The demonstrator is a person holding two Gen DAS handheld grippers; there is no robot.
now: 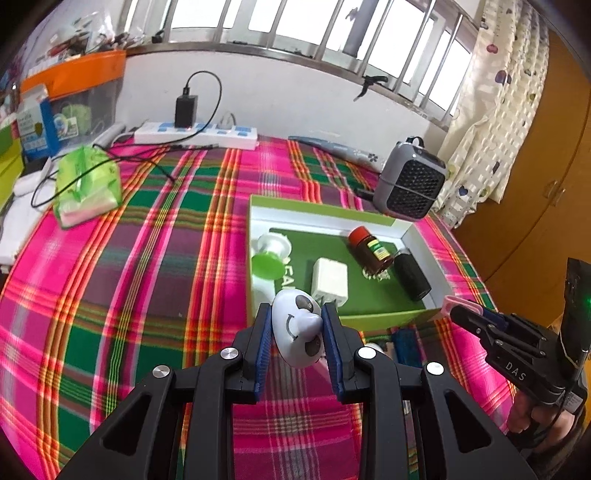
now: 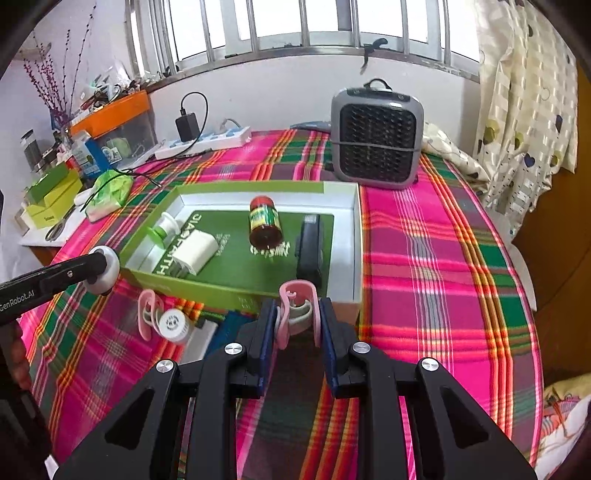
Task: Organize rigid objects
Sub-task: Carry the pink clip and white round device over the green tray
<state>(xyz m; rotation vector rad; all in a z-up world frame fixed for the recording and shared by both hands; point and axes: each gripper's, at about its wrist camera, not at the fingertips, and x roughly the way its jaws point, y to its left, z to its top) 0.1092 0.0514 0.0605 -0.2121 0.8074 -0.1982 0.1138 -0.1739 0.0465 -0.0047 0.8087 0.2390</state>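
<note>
Tongs half-hide panda toy

Bright daylight from blown-out window; strong fisheye bending, dark corners; cloth perhaps slightly blurred.

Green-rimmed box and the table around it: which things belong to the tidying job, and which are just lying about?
Job:
- green-rimmed cardboard box
- white panda-face toy in left gripper
- pink plastic clip in right gripper
- red-capped brown jar, white charger block in box

Lying about:
- grey fan heater
- white power strip
- green tissue pack
</note>
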